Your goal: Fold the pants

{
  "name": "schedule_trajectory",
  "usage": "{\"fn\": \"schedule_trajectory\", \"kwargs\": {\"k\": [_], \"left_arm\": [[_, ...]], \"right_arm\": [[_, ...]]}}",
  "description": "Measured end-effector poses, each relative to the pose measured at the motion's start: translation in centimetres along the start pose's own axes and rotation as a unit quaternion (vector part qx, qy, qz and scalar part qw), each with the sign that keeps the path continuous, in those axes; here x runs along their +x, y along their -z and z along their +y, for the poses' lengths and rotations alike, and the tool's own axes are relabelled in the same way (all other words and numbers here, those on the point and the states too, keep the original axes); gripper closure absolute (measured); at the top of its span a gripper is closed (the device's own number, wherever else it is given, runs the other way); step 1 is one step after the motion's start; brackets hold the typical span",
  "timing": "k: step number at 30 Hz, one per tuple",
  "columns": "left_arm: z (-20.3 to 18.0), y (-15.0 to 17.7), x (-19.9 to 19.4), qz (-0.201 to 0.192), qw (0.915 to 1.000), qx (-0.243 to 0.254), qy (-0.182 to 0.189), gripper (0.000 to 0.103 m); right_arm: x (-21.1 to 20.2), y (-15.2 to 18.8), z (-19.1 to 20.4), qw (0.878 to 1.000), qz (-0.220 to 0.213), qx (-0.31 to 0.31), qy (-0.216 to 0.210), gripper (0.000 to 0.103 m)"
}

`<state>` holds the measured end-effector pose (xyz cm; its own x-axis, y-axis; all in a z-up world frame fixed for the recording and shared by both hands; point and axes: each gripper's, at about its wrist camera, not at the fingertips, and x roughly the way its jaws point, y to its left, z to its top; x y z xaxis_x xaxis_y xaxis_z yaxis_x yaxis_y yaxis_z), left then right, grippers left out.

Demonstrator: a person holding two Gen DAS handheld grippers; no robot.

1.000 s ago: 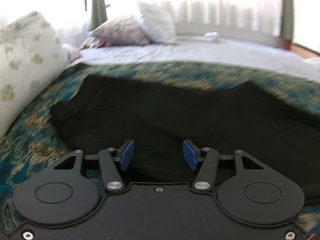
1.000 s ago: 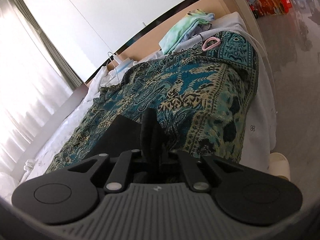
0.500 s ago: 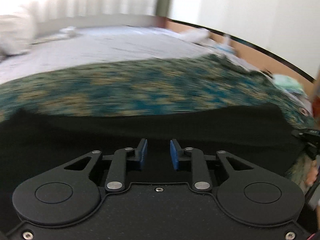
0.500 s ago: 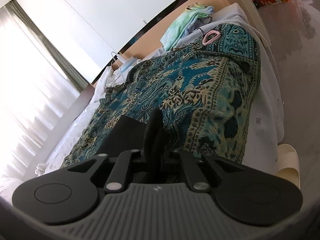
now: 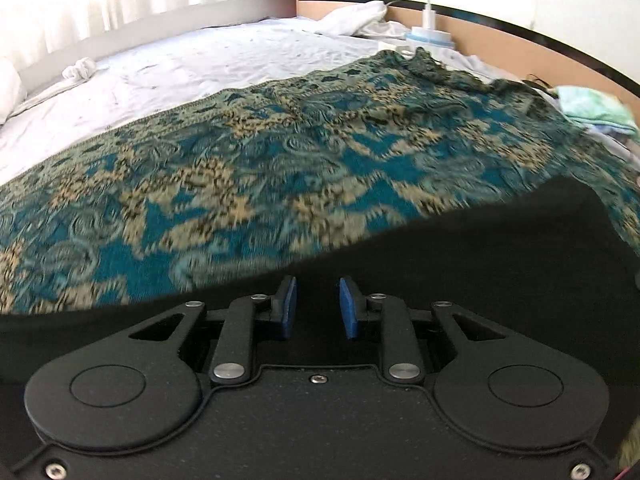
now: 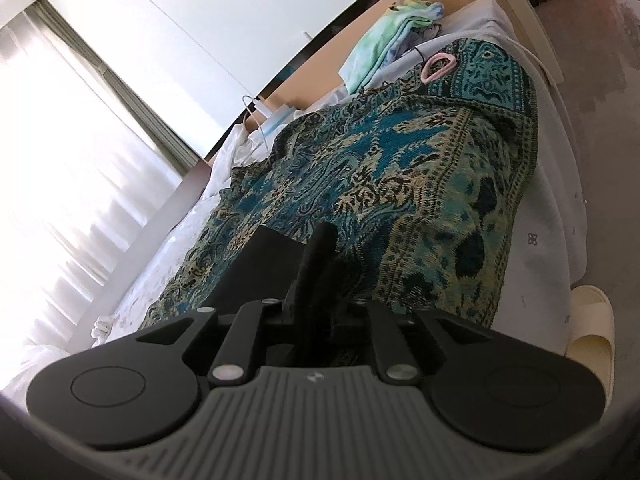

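Observation:
The black pants lie flat on a teal patterned bedspread. In the left wrist view my left gripper hangs over the pants' near edge, its blue pads a small gap apart with nothing between them. In the right wrist view my right gripper is shut on a pinched ridge of the black pants, which stands up between the jaws. A flat part of the pants stretches away to the left.
A white sheet covers the far bed half. Folded pale green clothes and a pink hair tie lie at the bed's end. A cream slipper sits on the floor beside the bed.
My left gripper has swung right along the pants and its jaws have narrowed. My right gripper keeps its hold on the fabric and has shifted only slightly.

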<state>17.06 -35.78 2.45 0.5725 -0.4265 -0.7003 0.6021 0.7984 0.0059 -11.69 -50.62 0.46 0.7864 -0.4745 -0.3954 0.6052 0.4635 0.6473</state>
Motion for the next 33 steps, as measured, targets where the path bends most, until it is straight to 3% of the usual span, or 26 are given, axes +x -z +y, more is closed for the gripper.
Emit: {"fn": "schedule_trajectory", "kwargs": {"k": [7,9,13,17,25,33], "left_arm": [[-0.3,-1.7,1.4,0.002,0.9994,-0.019,-0.029,0.074],[-0.4,-1.7,0.5,0.004,0.9995,-0.015,-0.027,0.059],[-1.1,-0.4,-2.3,-0.006,0.9979,0.033,-0.055,0.054],[-0.5,2.0,-5.6,-0.006,0.9966,0.055,-0.062,0.049],[3.0,9.0,-13.8,-0.040,0.9978,-0.016,-0.050,0.038],[5.7,15.9,-16.9,-0.043,0.9890,-0.097,-0.103,0.035]], "right_arm": [[0.0,-0.1,0.0,1.000,0.000,-0.001,-0.004,0.068],[0.0,-0.1,-0.1,1.000,0.000,-0.003,-0.006,0.068],[0.0,-0.1,0.0,1.000,0.002,-0.009,-0.013,0.065],[-0.4,0.1,0.3,0.999,0.004,-0.014,-0.035,0.048],[-0.4,0.7,1.5,0.998,0.005,-0.049,-0.025,0.043],[-0.5,1.8,3.2,0.995,0.000,-0.100,0.006,0.044]]}}
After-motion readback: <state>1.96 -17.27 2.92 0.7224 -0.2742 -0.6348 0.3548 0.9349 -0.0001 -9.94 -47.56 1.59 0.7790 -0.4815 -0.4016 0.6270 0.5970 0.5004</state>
